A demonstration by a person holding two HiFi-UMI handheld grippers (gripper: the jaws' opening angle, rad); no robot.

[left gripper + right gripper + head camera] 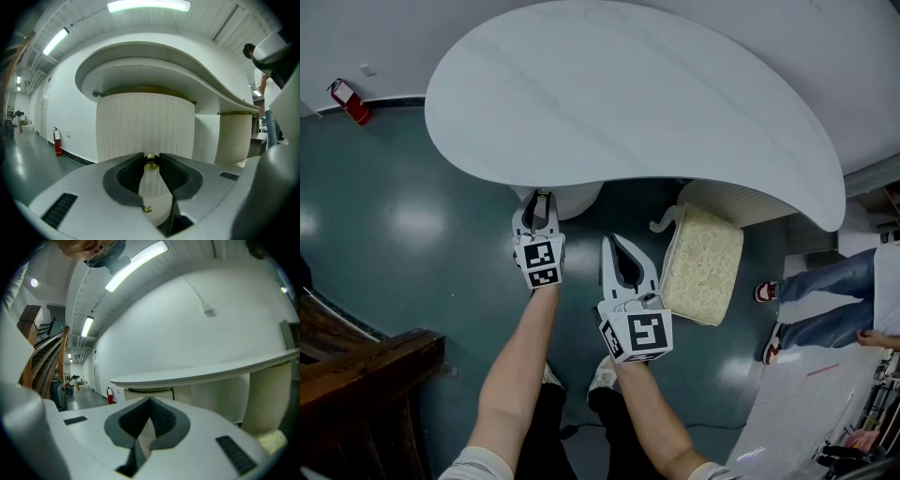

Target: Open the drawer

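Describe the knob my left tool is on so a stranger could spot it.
Under the white curved tabletop stands a wide ribbed pedestal. On its face, a small brass knob is pinched between the left tool's tips. It is the upper one; a second brass knob sits lower.

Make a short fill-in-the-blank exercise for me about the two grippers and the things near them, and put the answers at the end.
1. The brass knob on the ribbed pedestal sits ____ the jaws of the left gripper.
2. The right gripper has its jaws shut and holds ____.
3. The fire extinguisher by the wall is ____ in colour.

Missing words: between; nothing; red.
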